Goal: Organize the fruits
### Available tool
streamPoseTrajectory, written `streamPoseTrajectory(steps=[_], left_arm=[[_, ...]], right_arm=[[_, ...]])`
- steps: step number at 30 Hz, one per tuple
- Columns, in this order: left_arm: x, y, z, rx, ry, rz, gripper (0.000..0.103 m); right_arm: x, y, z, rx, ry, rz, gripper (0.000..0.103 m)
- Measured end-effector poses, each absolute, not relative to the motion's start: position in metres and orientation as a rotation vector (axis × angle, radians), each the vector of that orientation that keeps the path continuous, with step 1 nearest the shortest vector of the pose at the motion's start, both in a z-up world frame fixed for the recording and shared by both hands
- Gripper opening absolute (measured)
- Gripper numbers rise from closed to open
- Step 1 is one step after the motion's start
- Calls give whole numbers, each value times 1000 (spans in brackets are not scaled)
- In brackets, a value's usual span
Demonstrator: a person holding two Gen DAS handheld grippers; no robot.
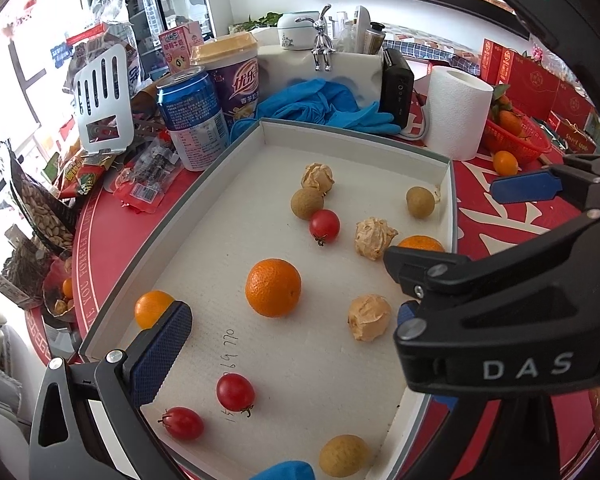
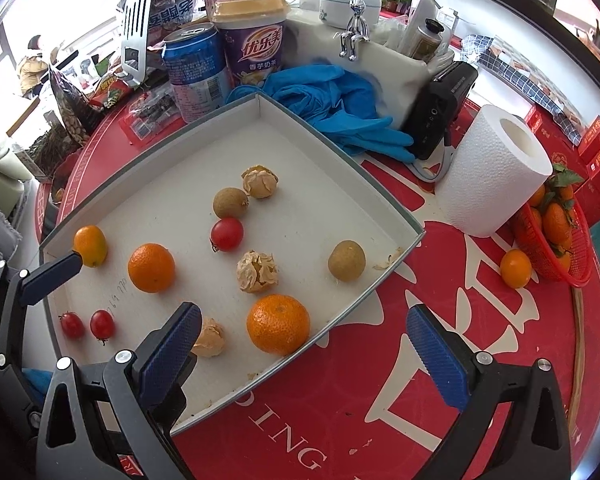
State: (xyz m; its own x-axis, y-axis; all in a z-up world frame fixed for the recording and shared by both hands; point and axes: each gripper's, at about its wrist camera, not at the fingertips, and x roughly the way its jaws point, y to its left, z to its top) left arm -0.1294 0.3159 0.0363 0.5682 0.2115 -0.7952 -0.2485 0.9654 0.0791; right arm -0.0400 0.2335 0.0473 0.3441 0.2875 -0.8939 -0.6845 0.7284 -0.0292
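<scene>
A shallow white tray [image 1: 236, 152] [image 2: 380, 196] holds scattered fruit. There is an orange [image 1: 273, 287] [image 2: 151, 267], a mandarin [image 2: 278, 324], a kumquat [image 1: 152, 308] [image 2: 90, 246], cherry tomatoes [image 1: 235, 392] [image 2: 227, 234], brown longans [image 1: 307, 203] [image 2: 346, 261] and papery husked berries [image 1: 368, 317] [image 2: 257, 271]. My left gripper [image 1: 292, 320] hangs open over the tray around the orange, its left pad [image 1: 160, 356] beside the kumquat. My right gripper [image 2: 304, 316] is open wide above the tray's near corner, over the mandarin. Neither holds anything.
A loose kumquat [image 2: 515, 268] lies on the red table beside a red basket [image 2: 560, 240] of mandarins. A paper roll [image 2: 496, 172], blue gloves [image 2: 340, 104], a blue can [image 2: 194, 68], a cup [image 2: 254, 40] and snack packets crowd the tray's far sides.
</scene>
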Motion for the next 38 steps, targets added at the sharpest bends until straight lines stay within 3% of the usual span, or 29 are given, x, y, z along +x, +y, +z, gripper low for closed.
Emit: streamPoseTrajectory(steps=[38], left_arm=[[-144, 291, 43, 62, 925, 314, 103]], right_arm=[[-56, 219, 54, -452, 1004, 682, 103]])
